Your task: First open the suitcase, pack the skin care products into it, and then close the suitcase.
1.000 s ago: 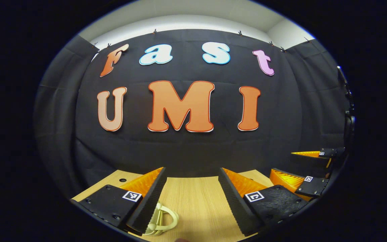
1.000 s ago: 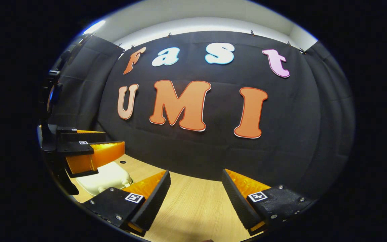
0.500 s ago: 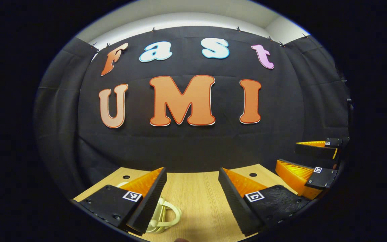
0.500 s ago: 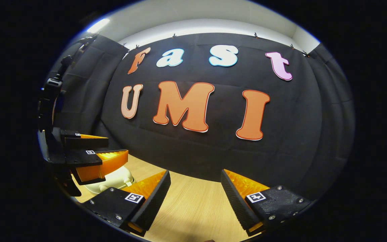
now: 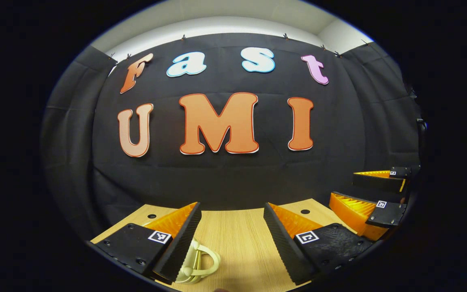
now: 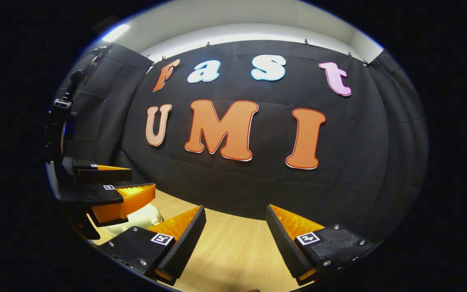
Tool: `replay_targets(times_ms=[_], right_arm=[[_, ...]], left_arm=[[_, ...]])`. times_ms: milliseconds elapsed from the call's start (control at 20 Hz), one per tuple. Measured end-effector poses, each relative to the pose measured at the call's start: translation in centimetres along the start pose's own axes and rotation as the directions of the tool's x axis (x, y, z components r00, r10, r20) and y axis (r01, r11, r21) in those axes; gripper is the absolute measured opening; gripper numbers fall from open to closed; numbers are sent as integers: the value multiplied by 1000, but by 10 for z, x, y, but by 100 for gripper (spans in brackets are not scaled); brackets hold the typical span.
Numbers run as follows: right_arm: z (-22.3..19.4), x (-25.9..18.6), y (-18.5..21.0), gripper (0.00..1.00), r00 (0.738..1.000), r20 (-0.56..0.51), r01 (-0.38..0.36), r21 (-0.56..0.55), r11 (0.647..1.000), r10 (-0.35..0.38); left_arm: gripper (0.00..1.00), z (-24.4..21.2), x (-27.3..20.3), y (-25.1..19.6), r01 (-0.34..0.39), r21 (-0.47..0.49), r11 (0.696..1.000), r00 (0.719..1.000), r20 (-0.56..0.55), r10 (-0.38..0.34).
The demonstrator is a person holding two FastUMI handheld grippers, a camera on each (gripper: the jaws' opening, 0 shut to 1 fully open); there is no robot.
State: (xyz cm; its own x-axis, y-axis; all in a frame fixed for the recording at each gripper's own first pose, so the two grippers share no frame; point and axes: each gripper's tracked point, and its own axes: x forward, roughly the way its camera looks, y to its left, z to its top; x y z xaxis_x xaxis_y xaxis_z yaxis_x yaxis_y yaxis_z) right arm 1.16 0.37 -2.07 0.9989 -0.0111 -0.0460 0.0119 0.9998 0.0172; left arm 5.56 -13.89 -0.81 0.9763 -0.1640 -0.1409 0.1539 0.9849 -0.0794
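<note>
- Right now the left gripper [image 5: 232, 229] is held above the wooden table [image 5: 237, 247], its 2 fingers spread wide apart with bare wood between them and nothing gripped.
- Just beside the inner edge of its left finger [image 5: 178, 243], at the near edge of the table in the left gripper view, lies a cream loop handle [image 5: 201, 263]; the finger covers part of it, and whether they touch cannot be told.
- Seen from the right gripper view, the same left gripper [image 6: 114, 190] hangs at the left side, tilted onto its side so that 1 finger sits above the other, with a gap between them.
- Directly under it rests a cream suitcase [image 6: 142, 217] with rounded corners, near the table's left edge; its lid looks down, though most of the case is hidden by the gripper.
- Likewise the right gripper [image 6: 235, 231] has its 2 fingers well apart over plain wood, holding nothing.
- From the left gripper view the right gripper [image 5: 373, 192] shows at the far right edge of the table, also turned on its side, fingers parted.
- 2 small round holes [image 5: 305, 211] sit in the tabletop near its far edge, close to the black cloth wall [image 5: 225, 178].
- No skin care item can be made out in either view.
</note>
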Motion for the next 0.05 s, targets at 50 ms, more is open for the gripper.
replay_targets(times_ms=[50], right_arm=[[0, 0, 1, 95, 1000, 2, -4, 0, 1000, 4]], left_arm=[[95, 0, -1, 0, 1, 2, 1000, 1000, 0, -1]])
